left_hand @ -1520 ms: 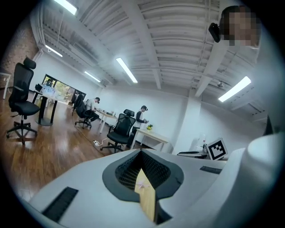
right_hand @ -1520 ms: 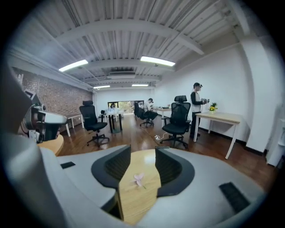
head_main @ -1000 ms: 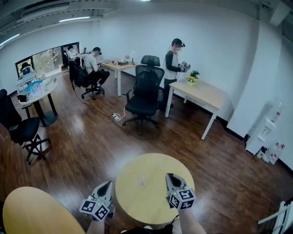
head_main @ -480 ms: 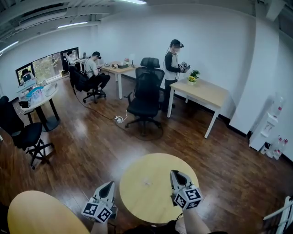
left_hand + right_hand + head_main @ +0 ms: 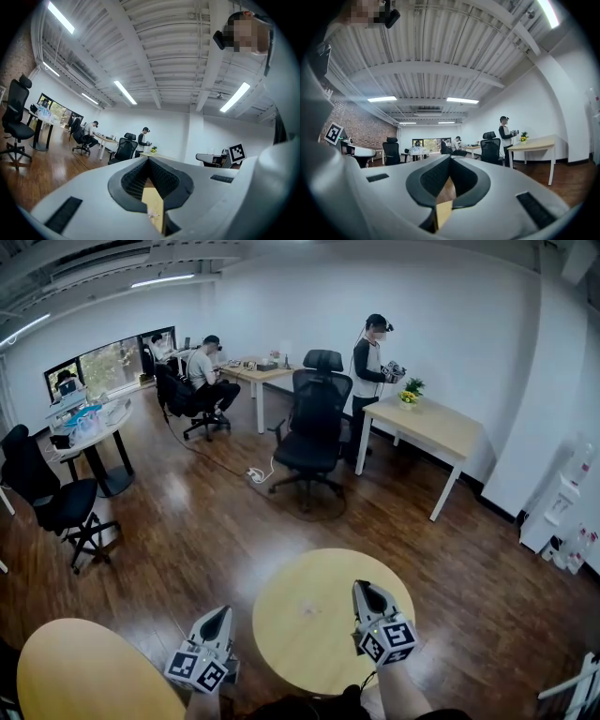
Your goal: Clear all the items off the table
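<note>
A round light-wood table (image 5: 291,638) stands right in front of me, and I see nothing on it but a tiny pale speck (image 5: 307,609). My left gripper (image 5: 217,617) hovers at the table's left edge, over the floor, shut with nothing in it. The right gripper (image 5: 365,589) hangs over the table's right part, also shut and holding nothing. In the left gripper view, the gripper (image 5: 149,161) has its tips together, with the tabletop showing below them. The right gripper view shows its gripper (image 5: 450,160) the same way, pointing level into the room.
A second round table (image 5: 84,671) sits at the lower left. Black office chairs (image 5: 314,427) (image 5: 47,493) stand on the wooden floor. Farther back a person (image 5: 373,367) stands by a rectangular desk (image 5: 441,432); another person (image 5: 208,371) sits at a desk. A water dispenser (image 5: 562,498) is at right.
The view has drifted a little, so the room and table sit slightly further right. Both grippers keep their places by the table and stay shut.
</note>
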Demonstrator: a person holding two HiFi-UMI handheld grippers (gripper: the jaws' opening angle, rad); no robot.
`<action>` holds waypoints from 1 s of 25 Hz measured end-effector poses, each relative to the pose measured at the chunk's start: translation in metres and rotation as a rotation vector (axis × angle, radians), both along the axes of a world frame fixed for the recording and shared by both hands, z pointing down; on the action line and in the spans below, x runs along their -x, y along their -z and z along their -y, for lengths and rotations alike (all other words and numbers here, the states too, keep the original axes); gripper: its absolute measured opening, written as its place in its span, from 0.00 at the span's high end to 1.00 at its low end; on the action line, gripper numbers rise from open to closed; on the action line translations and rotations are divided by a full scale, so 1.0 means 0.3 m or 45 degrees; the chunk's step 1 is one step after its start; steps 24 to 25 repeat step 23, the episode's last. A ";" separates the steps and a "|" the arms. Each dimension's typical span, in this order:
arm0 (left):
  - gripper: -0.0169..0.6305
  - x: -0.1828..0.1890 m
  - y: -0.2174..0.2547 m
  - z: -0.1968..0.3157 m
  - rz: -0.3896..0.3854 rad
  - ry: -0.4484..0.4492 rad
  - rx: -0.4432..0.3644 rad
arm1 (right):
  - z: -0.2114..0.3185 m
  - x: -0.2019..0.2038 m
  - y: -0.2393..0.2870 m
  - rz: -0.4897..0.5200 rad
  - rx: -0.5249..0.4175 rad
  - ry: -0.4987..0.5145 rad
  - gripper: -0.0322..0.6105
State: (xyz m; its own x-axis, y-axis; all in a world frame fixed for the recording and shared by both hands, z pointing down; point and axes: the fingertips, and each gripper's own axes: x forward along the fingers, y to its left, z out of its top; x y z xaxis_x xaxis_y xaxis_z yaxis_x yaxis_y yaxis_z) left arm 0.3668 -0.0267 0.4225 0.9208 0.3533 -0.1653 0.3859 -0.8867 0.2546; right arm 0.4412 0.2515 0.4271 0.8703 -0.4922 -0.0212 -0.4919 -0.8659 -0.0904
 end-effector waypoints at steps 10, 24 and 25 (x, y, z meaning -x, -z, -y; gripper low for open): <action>0.99 -0.009 -0.011 0.019 0.008 0.012 0.038 | -0.012 -0.007 -0.004 0.013 -0.029 -0.008 0.95; 0.99 -0.015 -0.035 -0.015 0.030 -0.007 0.043 | -0.040 0.004 -0.023 0.037 -0.044 -0.013 0.95; 0.99 -0.015 -0.035 -0.015 0.030 -0.007 0.043 | -0.040 0.004 -0.023 0.037 -0.044 -0.013 0.95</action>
